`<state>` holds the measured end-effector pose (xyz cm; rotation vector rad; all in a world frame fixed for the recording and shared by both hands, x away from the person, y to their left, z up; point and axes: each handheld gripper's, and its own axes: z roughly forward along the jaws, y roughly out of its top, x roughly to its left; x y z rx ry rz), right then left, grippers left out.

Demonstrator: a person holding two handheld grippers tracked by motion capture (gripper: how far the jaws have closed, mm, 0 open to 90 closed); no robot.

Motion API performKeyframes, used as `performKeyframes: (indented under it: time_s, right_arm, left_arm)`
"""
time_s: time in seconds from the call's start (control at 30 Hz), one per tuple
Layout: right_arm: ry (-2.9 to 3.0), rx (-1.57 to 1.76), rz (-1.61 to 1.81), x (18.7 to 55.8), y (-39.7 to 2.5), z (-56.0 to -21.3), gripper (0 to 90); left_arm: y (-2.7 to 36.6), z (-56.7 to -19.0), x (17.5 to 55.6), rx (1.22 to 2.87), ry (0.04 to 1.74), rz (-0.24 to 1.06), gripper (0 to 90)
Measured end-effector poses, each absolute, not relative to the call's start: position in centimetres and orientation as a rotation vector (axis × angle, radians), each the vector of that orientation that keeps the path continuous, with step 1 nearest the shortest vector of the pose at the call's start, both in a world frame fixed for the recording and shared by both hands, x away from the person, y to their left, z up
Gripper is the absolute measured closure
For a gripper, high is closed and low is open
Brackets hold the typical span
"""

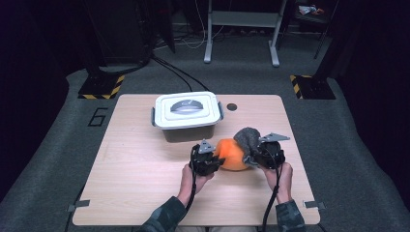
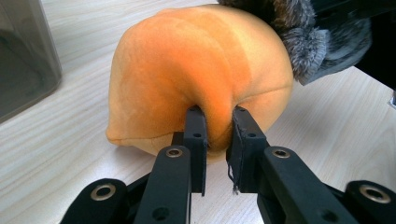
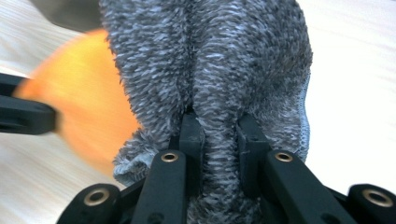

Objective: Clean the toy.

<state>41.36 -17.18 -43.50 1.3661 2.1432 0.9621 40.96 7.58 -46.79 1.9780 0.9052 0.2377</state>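
Observation:
An orange plush toy (image 1: 230,154) with a grey fuzzy part (image 1: 247,139) rests on the wooden table (image 1: 145,164), between my two grippers. My left gripper (image 1: 212,161) is at its left side; in the left gripper view its jaws pinch a fold of the orange plush (image 2: 201,74), left gripper (image 2: 218,135) shut on it. My right gripper (image 1: 252,155) is at the toy's right side; in the right gripper view the right gripper (image 3: 219,140) is shut on a fold of the grey fuzzy fabric (image 3: 210,56), with the orange plush (image 3: 88,93) behind it.
A grey storage box with a white latched lid (image 1: 187,113) stands on the table behind the toy; its dark wall (image 2: 23,56) is close to the left gripper. A small round hole (image 1: 232,107) lies right of the box. Table legs and cables stand beyond the table.

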Motion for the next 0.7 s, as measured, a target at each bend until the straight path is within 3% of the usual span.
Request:
performKeyframes:
  time_s: [0.47,0.7]
  right_arm:
    - [2.206,1.552,0.814,43.7,-19.3,-49.0,75.6]
    - [2.105,1.527,0.899,42.3,-20.3,-46.2,75.6]
  left_arm:
    - [7.9,-47.2,41.1,1.972,0.918,0.226,78.7]
    - [7.8,-47.2,41.0,1.977,0.921,0.225,78.6]
